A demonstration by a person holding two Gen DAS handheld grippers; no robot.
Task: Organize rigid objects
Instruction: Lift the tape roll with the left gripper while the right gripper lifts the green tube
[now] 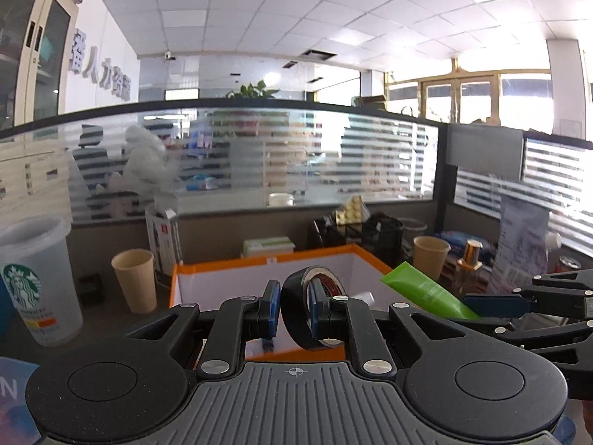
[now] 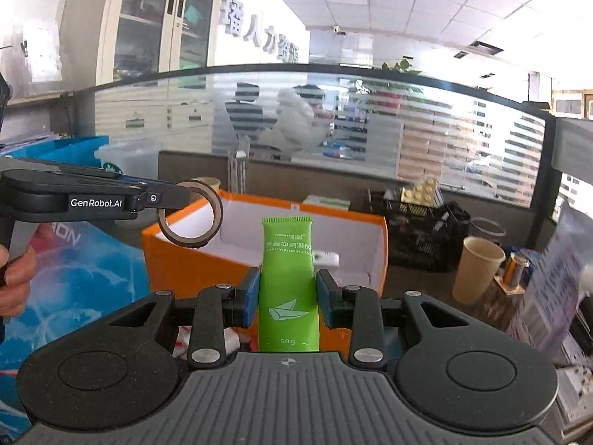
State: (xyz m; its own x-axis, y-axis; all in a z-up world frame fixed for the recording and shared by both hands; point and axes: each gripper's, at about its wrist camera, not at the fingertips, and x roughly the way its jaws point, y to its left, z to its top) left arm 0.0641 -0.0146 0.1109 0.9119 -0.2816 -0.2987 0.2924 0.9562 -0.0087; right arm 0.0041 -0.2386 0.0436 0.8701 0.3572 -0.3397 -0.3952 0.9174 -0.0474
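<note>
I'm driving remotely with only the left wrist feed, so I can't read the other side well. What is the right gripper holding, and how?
Observer: The right gripper is shut on a green tube, clamped across its middle.
Operator: Which end points forward?
Observer: The crimped end, toward the orange box.
Operator: Anything in that box?
Observer: One small white object lies inside.
Operator: And my tape roll?
Observer: The left gripper holds the tape roll above the box's near-left corner.
</note>
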